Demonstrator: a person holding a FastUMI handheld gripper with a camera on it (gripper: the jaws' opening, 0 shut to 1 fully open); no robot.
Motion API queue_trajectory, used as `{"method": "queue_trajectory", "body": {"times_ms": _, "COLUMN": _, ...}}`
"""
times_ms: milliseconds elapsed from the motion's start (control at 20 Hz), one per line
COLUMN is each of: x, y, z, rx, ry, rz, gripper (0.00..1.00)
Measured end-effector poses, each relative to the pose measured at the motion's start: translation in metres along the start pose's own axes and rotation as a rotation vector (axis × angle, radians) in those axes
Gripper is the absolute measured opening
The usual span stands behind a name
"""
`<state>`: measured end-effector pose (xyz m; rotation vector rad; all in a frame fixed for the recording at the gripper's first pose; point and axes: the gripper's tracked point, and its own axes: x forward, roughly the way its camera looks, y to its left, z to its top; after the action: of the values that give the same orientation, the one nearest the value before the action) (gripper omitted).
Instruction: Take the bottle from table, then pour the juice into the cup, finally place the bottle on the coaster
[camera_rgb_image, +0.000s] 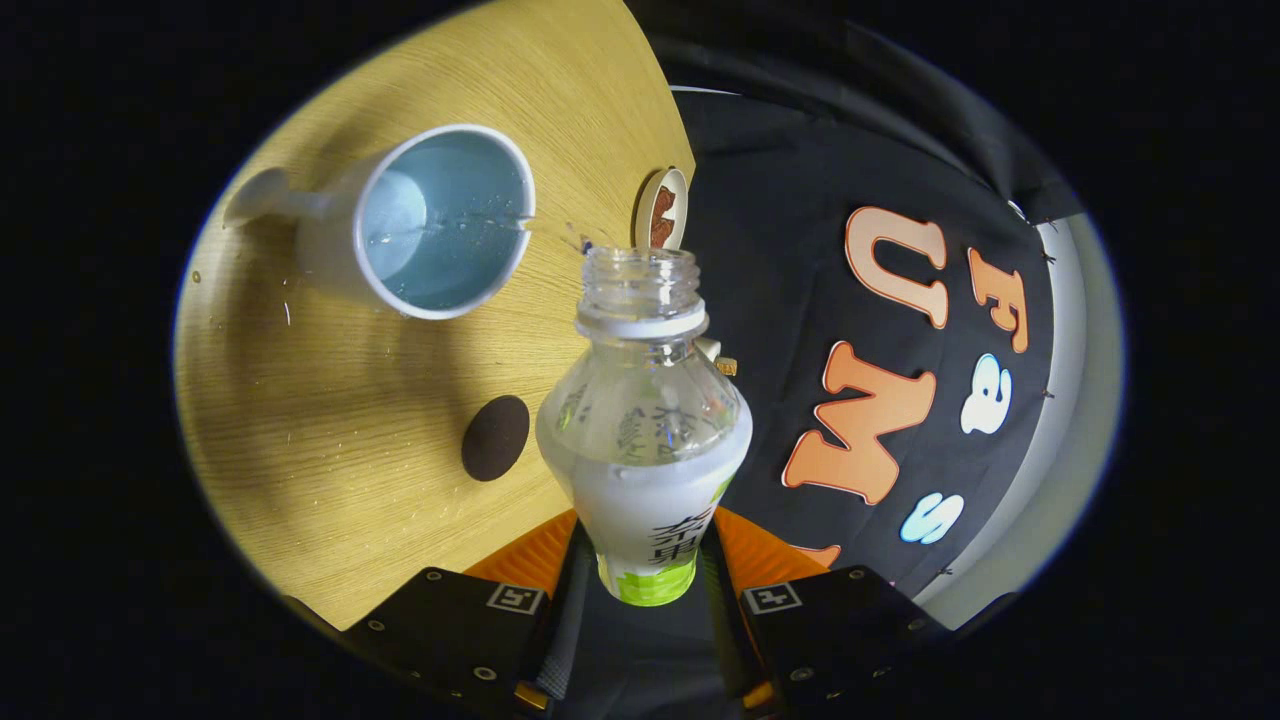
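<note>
1. Gripper view shows my fingers (648, 575) closed on the lower body of the bottle (645, 420), one pressing each side, so I have it firmly held.
2. I judge the pouring step is at or near its end – the bottle is tipped, its open neck points toward the cup (440, 225), and liquid already sits in the cup with droplets scattered on the table (330, 420) around it.
3. The bottle is clear plastic, uncapped, with a white collar ring and a pale label wrapping its body; I cannot tell how much juice is left inside.
4. The cup is white with a handle, beyond the fingers and off to one side of the neck.
5. Next I need the coaster – probably the dark round disc (495, 438) lying on the table just beside the bottle, though a small round object (662, 210) past the neck could also be it.
6. That move calls for righting the bottle first, then lowering it squarely.
</note>
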<state>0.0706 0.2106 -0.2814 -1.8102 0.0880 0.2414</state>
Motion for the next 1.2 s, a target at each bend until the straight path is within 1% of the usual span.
{"method": "queue_trajectory", "body": {"times_ms": 750, "x": 0.001, "y": -0.003, "z": 0.000, "rx": -0.084, "ry": -0.020, "rz": 0.004, "gripper": 0.58}}
{"method": "queue_trajectory", "body": {"times_ms": 1200, "x": 0.000, "y": -0.010, "z": 0.002, "rx": -0.119, "ry": -0.031, "rz": -0.007, "gripper": 0.58}}
